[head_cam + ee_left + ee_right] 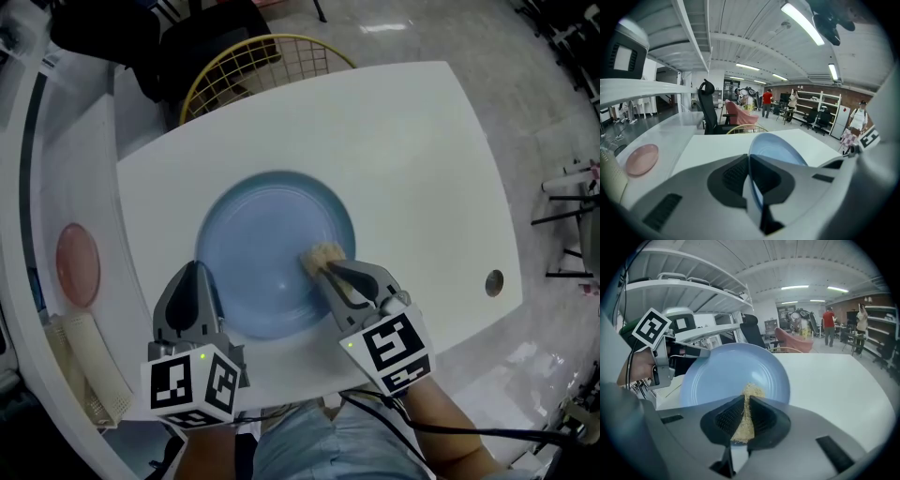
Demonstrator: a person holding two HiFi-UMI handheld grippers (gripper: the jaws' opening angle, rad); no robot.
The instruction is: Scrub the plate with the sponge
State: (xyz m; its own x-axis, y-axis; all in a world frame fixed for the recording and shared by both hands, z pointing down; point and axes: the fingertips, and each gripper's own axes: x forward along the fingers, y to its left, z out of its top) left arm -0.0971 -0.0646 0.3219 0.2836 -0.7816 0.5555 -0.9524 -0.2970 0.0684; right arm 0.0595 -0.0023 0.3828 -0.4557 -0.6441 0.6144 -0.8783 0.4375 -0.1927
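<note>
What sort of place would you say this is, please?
Probably an open-plan office or lab workspace: a black office chair, open shelving along a brick wall, and long ceiling strip lights.

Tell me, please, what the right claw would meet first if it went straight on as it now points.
The blue plate: the right claw, shut on the sponge, points at its inner face, and the sponge tip seems to touch it.

Beyond the plate point(272, 234) and right of it the table point(412, 159) lay bare, save a small round port point(494, 281). The left gripper point(199, 274) and right gripper point(330, 272) crowded its near rim; a wire chair point(253, 61) stood beyond.
</note>
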